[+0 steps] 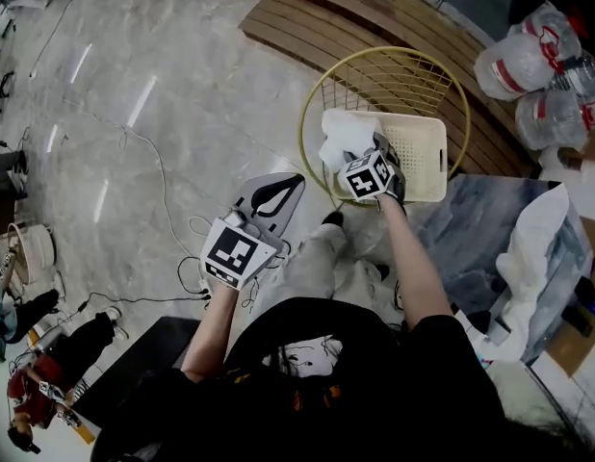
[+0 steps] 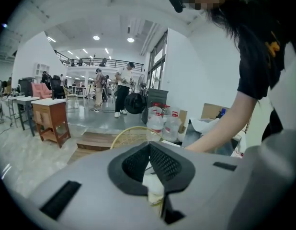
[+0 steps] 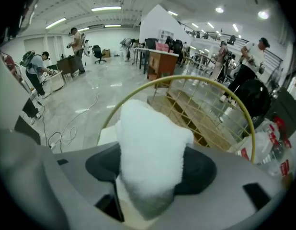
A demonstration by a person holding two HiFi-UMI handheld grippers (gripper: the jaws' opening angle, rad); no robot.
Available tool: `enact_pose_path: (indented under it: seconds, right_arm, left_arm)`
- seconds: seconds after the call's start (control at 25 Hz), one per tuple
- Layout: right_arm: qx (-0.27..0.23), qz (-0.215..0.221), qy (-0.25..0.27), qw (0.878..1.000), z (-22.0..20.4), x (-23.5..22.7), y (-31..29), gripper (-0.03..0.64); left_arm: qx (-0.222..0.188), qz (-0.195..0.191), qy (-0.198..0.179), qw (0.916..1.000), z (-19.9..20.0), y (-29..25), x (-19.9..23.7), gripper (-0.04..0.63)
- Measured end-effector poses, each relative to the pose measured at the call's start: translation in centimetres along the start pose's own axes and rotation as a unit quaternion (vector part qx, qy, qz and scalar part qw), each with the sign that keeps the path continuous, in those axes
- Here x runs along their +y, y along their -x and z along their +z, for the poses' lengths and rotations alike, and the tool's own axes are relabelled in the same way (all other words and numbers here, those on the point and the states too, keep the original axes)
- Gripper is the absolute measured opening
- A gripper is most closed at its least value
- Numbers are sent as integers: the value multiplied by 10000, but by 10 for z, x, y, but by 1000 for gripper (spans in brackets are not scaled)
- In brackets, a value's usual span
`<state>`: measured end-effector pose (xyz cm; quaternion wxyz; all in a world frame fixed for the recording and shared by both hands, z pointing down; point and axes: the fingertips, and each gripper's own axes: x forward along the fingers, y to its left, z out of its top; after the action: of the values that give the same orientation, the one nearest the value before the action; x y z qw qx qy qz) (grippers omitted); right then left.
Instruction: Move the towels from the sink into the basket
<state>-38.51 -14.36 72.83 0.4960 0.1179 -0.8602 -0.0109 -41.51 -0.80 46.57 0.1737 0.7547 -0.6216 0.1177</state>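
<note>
1. The right gripper (image 1: 363,154) holds its jaws wide, with the fluffy white towel (image 1: 341,133) lodged loosely between them. It sits over the near-left corner of the cream slotted plastic basket (image 1: 425,166), upper centre of the head view. The towel could catch on a pad or slide outside the rim.
2. The left gripper (image 1: 290,185), jaws together and empty, hangs centre-left, clear of the drop.
3. A round yellow wire frame (image 1: 312,104) hems the basket's left and far sides; open floor lies left. Another white towel (image 1: 533,243) lies on the grey stone-look sink (image 1: 471,224) at right.
</note>
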Motion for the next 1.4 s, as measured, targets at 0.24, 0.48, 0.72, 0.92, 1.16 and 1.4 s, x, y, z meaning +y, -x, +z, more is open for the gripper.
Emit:
enact_pose_path:
  seconds: [0.24, 0.48, 0.72, 0.92, 1.16, 1.4]
  right_arm:
    - [140, 124, -286, 9994, -11, 1, 15, 316]
    - [-359, -294, -595, 9971, -10, -18, 82, 314]
    - [-1130, -971, -1240, 9810, -16, -46, 173, 259]
    - [-1670, -1567, -1860, 9555, -48, -75, 250, 250]
    - [-1920, -2405, -2389, 9210, -112, -105, 344, 250]
    - [-1866, -3165, -2628, 8922, -205, -132, 420, 250]
  left_arm:
    - [107, -68, 91, 9999, -8, 1, 1, 5]
    - [-22, -534, -177, 9984, 13, -22, -21, 5]
    - [-281, -1243, -514, 9905, 39, -60, -57, 5]
    - [-411, -1976, -710, 9769, 59, -94, -112, 5]
    - [-516, -2930, -874, 9507, 77, -123, -199, 6]
    - [-553, -3616, -1079, 9244, 86, -150, -300, 5]
